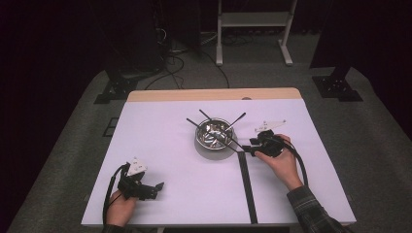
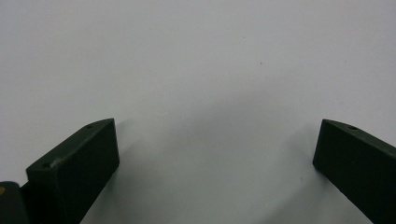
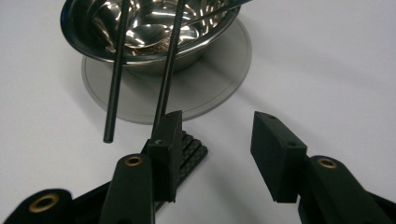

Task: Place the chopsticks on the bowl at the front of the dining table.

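Around you the room is dark: grey carpet, a tangle of cables at the back, and the white legs of a frame (image 1: pixel 254 29) beyond the desk. Your desk (image 1: pixel 175 145) carries a pale sheet over most of its top, with a strip of bare wood along the far edge and a black tape line (image 1: pixel 246 182) running from the near edge toward the middle.

Near the centre of the desk sits a stainless steel bowl (image 1: pixel 214 134) on a round grey disc (image 3: pixel 210 88). Several thin black-handled utensils (image 1: pixel 238 119) lean in it, handles fanning out over the rim; two of those handles (image 3: pixel 116 79) reach toward your right side.

Your right hand (image 1: pixel 282 162) lies on the desk just right of the bowl, forearm in a plaid sleeve coming in from the near right. Its right hand-held gripper (image 3: pixel 215 140) points at the bowl with the jaws about half apart and nothing pressed between them; one handle ends right at the left jaw, whether touching I cannot tell.

Your left hand (image 1: pixel 121 206) rests at the near left corner, well apart from the bowl. Its left hand-held gripper (image 2: pixel 215 154) points down at the bare sheet, jaws wide, holding nothing.
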Action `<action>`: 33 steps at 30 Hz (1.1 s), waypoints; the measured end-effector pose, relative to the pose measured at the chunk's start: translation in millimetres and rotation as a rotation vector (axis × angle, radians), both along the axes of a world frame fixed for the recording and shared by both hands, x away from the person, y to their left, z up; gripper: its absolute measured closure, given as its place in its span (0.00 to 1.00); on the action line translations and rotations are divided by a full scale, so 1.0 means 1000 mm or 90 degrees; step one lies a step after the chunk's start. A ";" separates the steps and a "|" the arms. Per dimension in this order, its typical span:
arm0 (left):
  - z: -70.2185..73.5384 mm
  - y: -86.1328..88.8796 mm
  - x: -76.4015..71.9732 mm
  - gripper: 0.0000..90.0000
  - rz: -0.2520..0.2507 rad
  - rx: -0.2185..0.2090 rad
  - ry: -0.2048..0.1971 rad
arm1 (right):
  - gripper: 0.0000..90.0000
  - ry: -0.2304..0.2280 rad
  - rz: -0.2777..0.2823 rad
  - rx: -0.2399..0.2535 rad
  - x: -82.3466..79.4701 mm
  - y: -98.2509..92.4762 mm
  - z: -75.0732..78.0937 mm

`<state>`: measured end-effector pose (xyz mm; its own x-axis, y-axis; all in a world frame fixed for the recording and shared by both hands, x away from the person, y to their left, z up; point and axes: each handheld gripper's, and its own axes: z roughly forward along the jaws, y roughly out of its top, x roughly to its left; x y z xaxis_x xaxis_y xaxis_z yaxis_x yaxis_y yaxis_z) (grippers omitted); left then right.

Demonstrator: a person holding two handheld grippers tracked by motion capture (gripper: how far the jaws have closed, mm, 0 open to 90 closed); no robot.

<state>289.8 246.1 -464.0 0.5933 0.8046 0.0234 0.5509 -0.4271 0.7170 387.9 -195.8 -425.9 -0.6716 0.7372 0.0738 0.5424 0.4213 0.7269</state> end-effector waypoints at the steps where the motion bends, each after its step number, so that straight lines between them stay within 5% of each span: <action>1: 0.000 0.000 0.000 0.00 0.000 0.000 0.000 | 0.58 0.000 0.003 -0.001 -0.001 0.001 0.000; 33: 0.000 0.000 0.000 0.00 -0.001 0.001 0.001 | 0.57 -0.006 0.089 0.002 -0.021 0.037 0.006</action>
